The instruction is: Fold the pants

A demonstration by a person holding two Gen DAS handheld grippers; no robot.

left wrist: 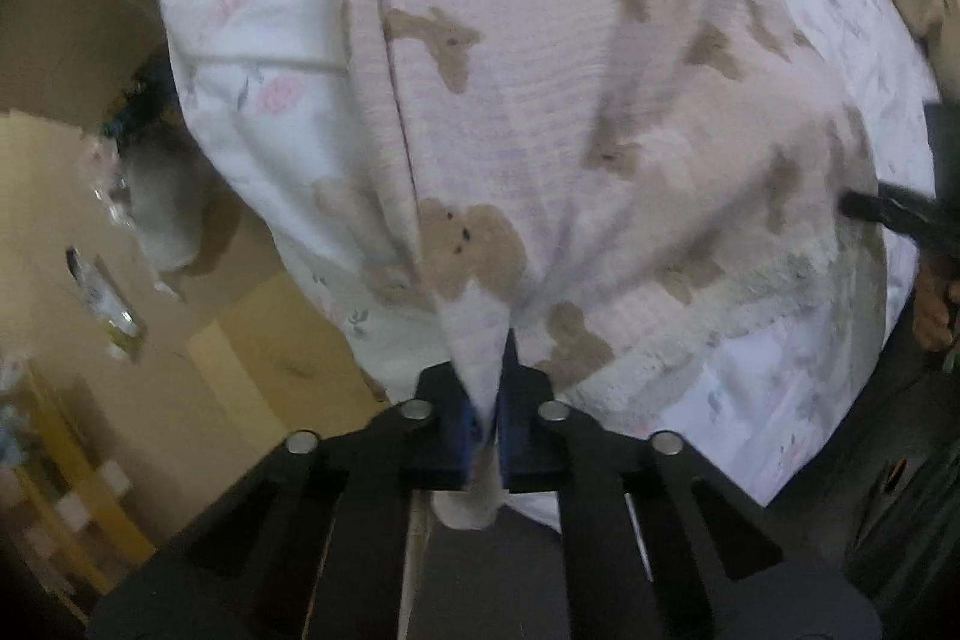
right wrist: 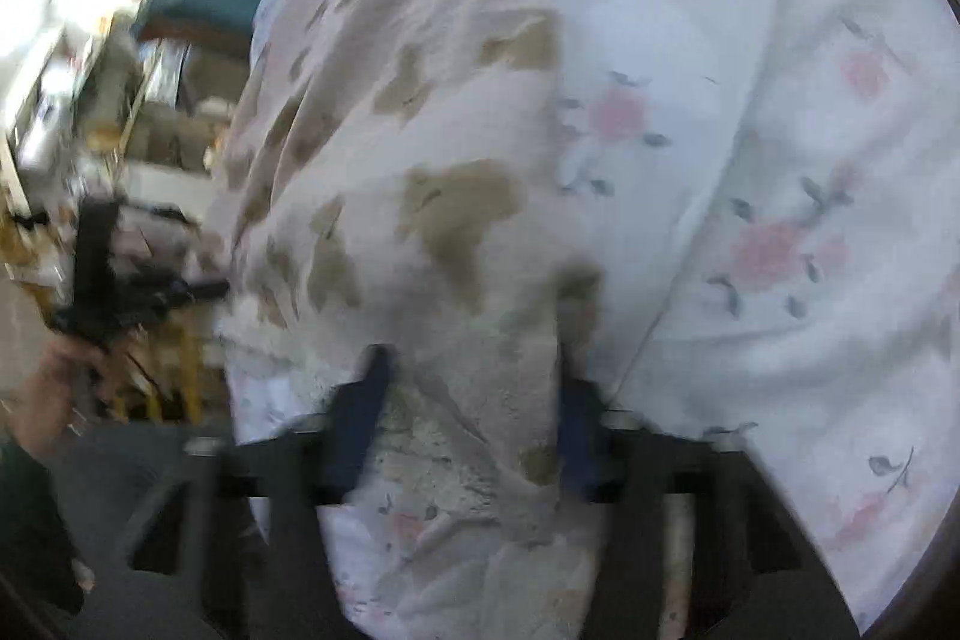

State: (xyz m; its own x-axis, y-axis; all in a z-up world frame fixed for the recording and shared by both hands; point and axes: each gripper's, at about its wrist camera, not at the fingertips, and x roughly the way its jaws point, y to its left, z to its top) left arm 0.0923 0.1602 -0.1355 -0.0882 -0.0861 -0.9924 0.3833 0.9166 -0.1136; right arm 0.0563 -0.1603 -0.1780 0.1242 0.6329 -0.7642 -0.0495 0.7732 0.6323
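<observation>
Between the blue pads of the left tool [left wrist: 497,388], at six o'clock in its own view, a pinched fold of the pants [left wrist: 540,100] is clamped tight. From there the pale, bear-printed pants spread toward twelve o'clock over a flowered bedsheet [left wrist: 240,10]. The right tool [right wrist: 468,418] shows its fingers [right wrist: 360,412] apart, straddling a rumpled edge of the pants without pressing it, though blur hides detail. At nine o'clock a hand [right wrist: 42,388] holds the left tool.
</observation>
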